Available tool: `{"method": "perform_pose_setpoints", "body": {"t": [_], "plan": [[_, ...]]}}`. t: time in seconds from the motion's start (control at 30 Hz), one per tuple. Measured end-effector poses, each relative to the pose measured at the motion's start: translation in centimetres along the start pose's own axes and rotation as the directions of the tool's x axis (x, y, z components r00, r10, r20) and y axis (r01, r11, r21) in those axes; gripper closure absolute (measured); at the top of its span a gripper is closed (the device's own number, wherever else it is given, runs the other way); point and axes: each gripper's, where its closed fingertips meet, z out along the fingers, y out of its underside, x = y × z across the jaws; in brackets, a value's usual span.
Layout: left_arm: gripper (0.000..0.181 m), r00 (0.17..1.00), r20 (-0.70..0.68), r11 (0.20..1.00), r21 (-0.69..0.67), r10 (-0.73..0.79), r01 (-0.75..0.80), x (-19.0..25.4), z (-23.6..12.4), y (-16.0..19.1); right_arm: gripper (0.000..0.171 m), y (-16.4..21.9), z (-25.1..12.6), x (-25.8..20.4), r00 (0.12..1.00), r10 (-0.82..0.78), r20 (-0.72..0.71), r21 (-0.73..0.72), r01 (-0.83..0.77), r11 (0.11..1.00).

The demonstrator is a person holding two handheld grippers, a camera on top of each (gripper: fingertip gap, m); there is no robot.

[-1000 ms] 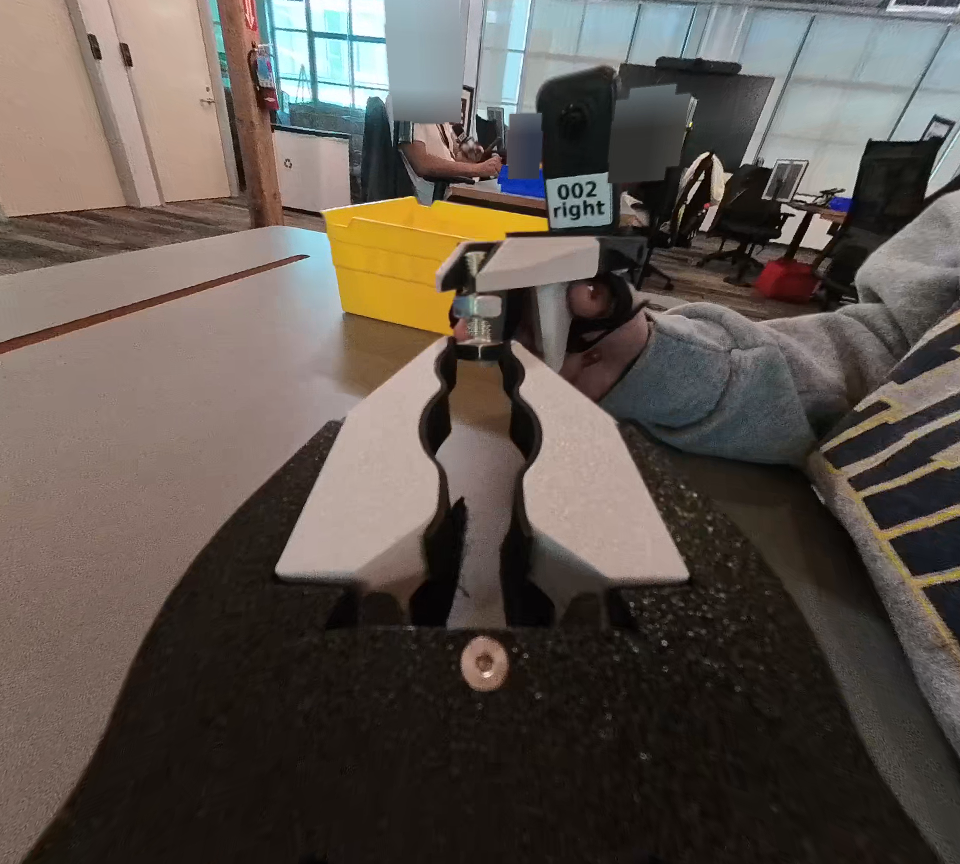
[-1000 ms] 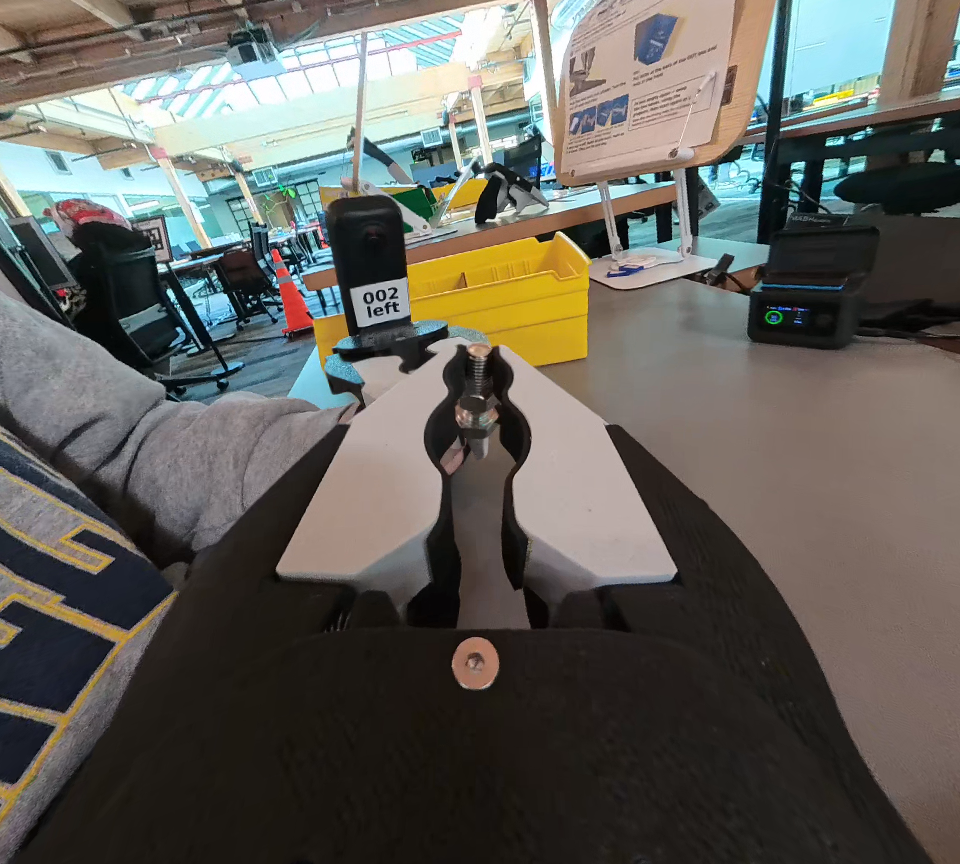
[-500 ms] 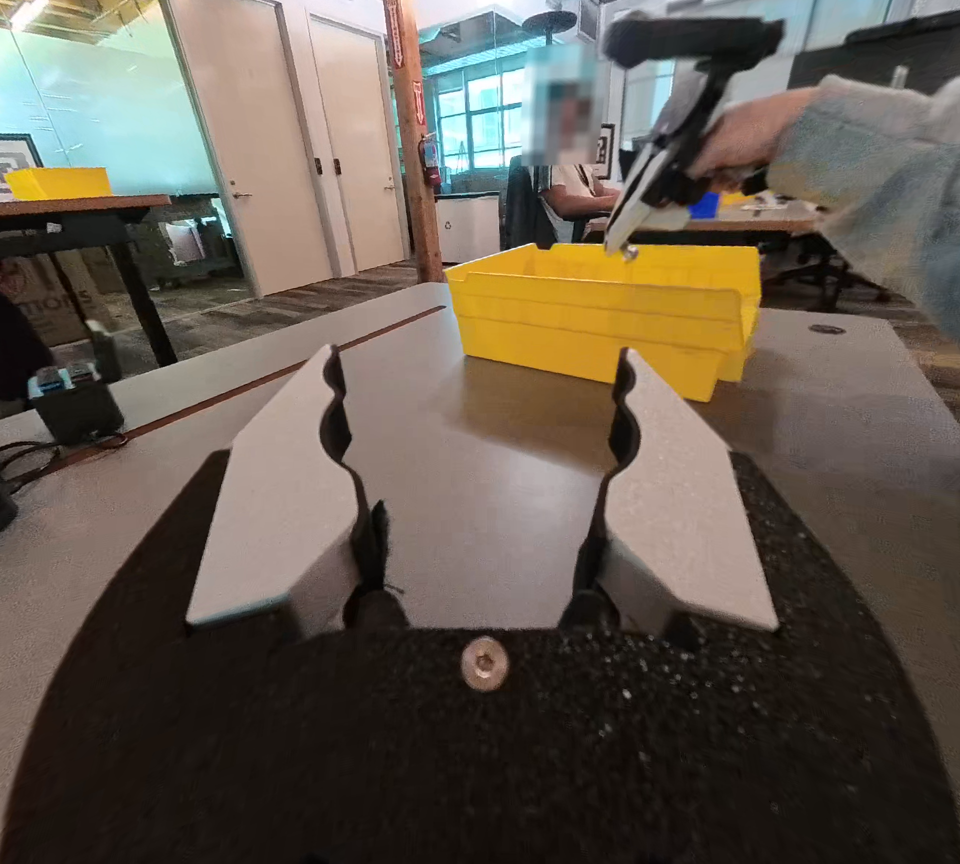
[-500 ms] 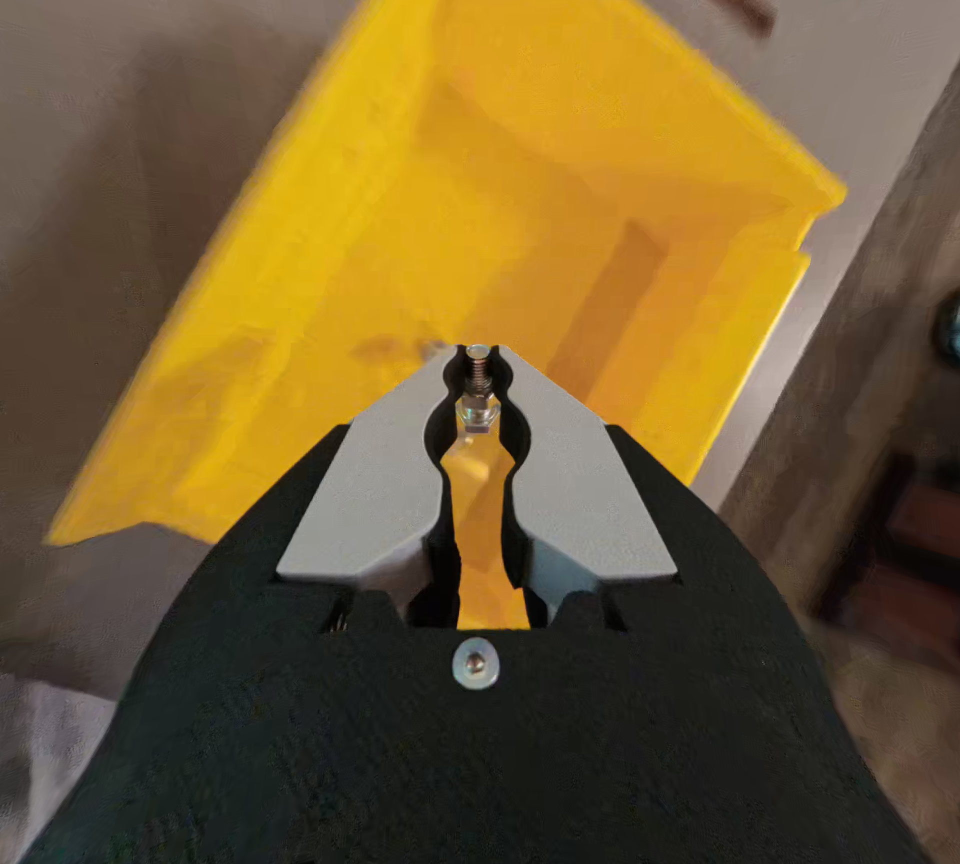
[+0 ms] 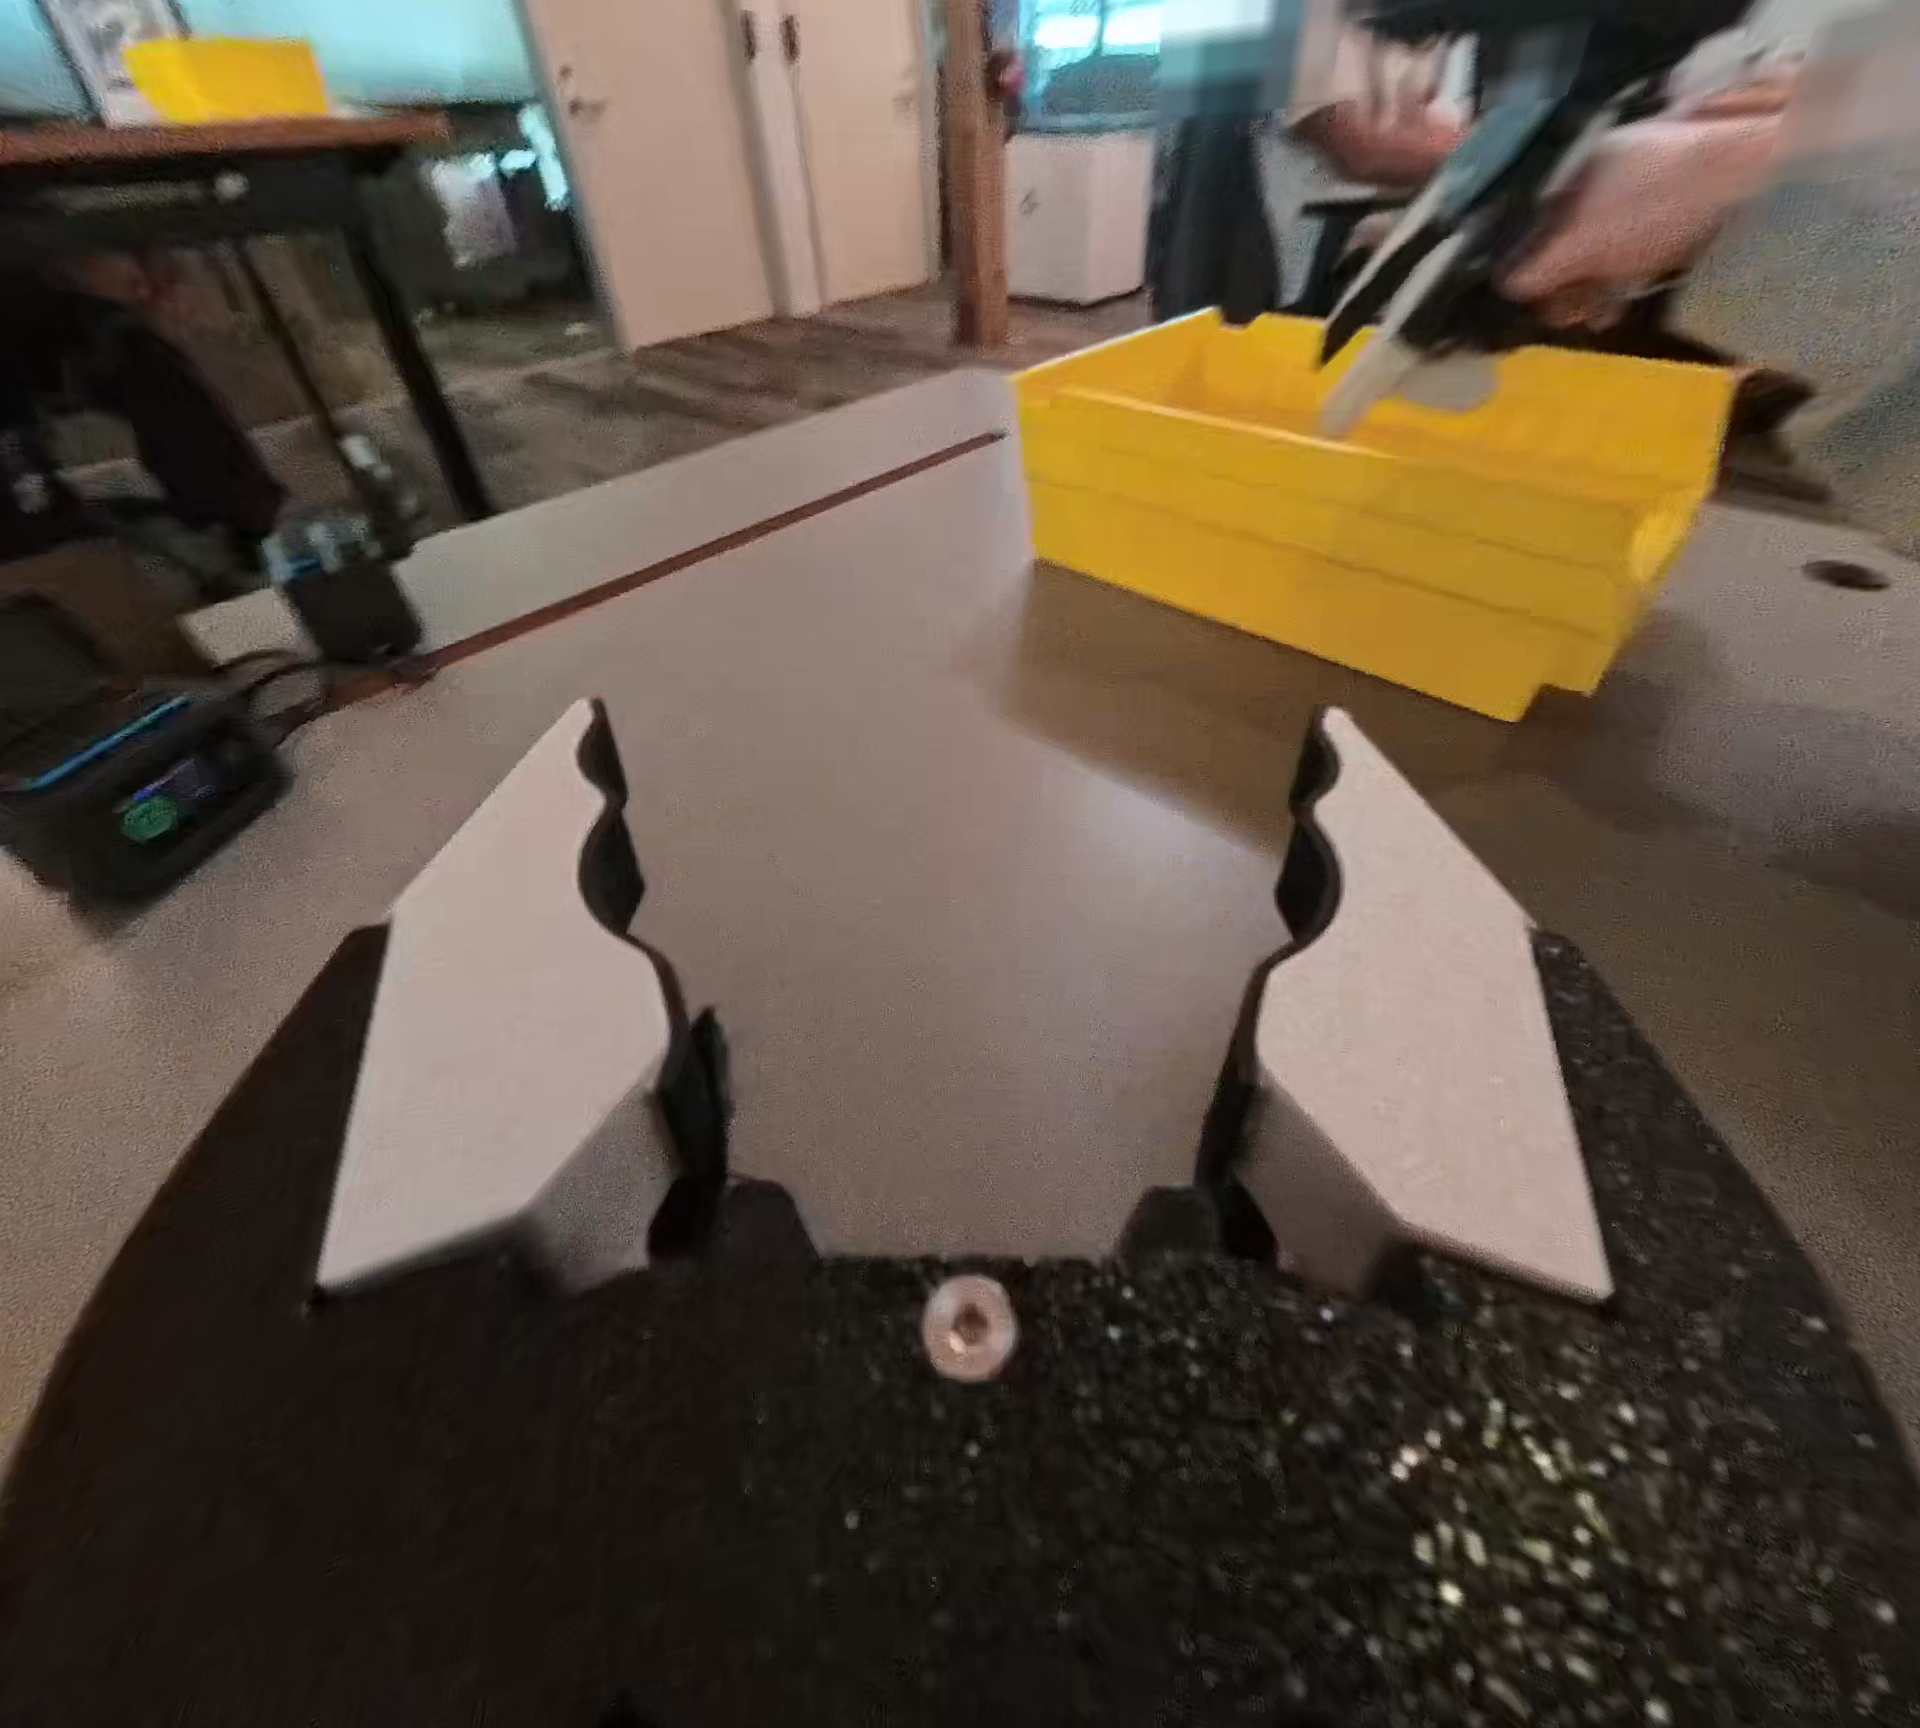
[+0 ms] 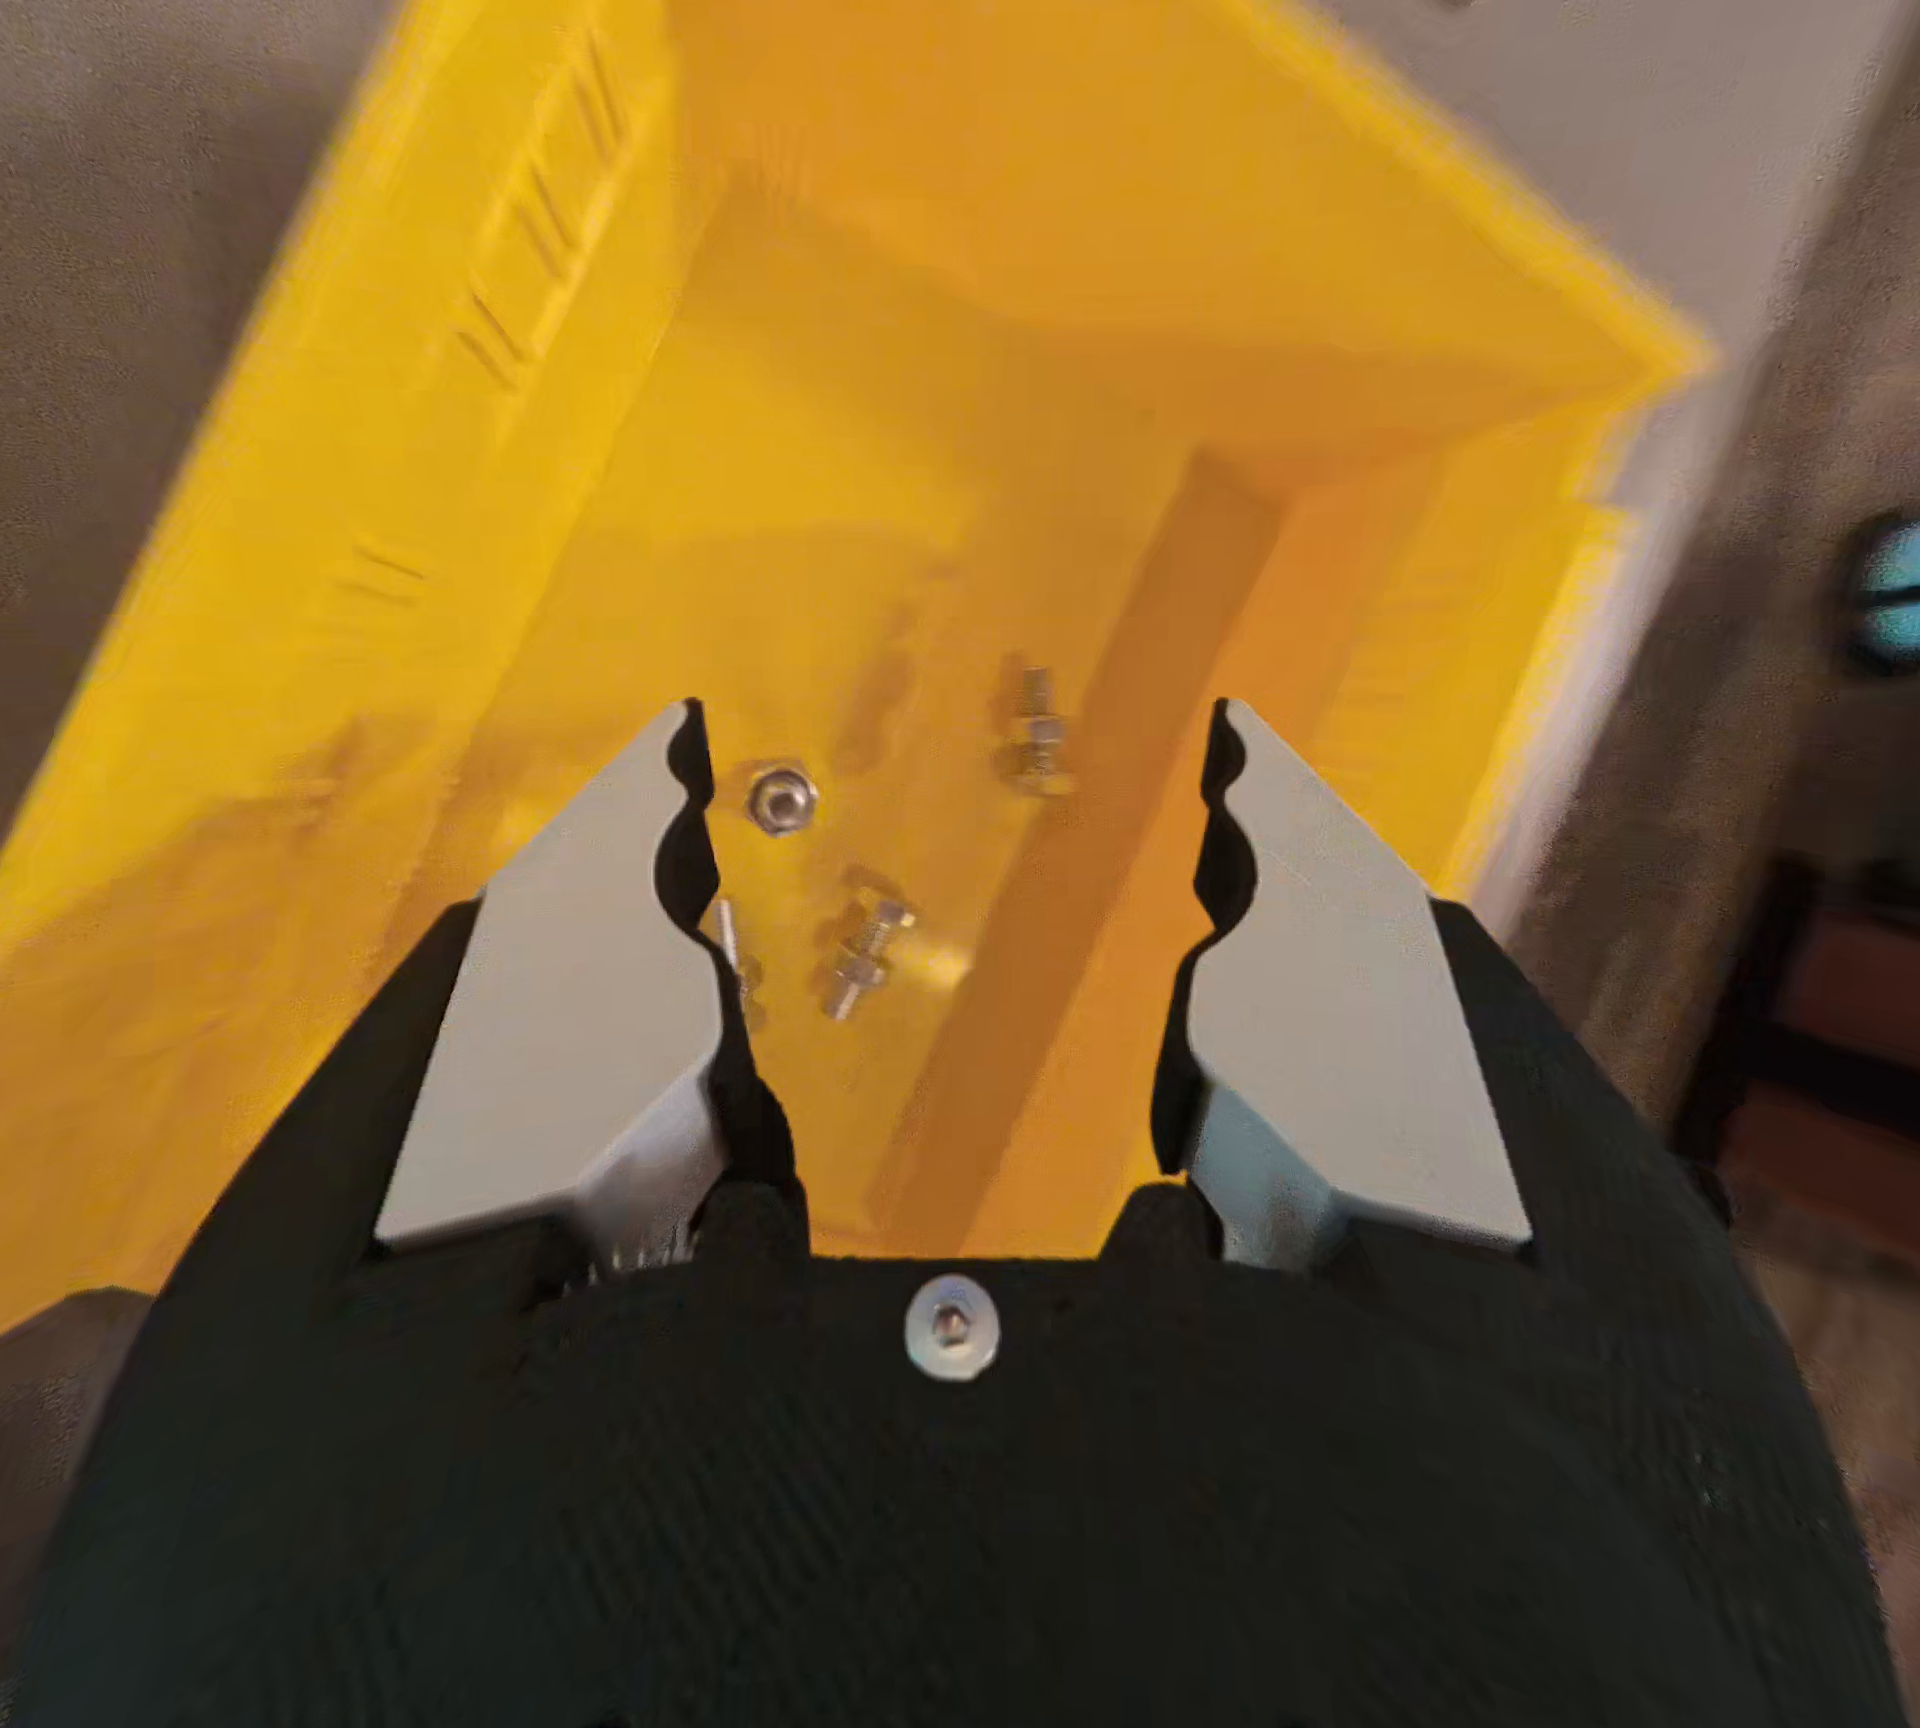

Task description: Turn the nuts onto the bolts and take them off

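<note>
Right hand-held gripper (image 6: 956, 743) spread wide | bolts (image 6: 862, 951) below, in yellow bin (image 6: 935, 224)

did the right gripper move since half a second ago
Yes. In the left wrist view the right gripper has dropped from above the yellow bin to inside its rim, and it is now open.

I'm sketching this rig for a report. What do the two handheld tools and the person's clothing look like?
Both tools look alike. The left tool and right tool each have two pale grey wedge fingers with wavy black inner edges, set in a rough, speckled black body with a silver screw at its centre. No cables show. Any clothing is too blurred to tell.
</note>
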Motion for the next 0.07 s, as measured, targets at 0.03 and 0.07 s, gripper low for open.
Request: {"method": "perform_pose_setpoints", "body": {"t": [0.03, 0.07], "plan": [[0.057, 0.996, 0.083, 0.996, -0.092, 0.011, -0.003, -1.4, -1.2, -0.1, 0.075, -0.2, -2.1, 1.1, 0.997, 0.005, -0.082, 0.079, 0.002, 0.997], [0.057, 0.984, 0.171, 0.98, -0.198, 0.049, -0.014, -3.1, -2.9, 0.0, 0.075, 0.4, -3.8, 2.4, 0.989, 0.024, -0.146, 0.127, -0.006, 0.992]]}}
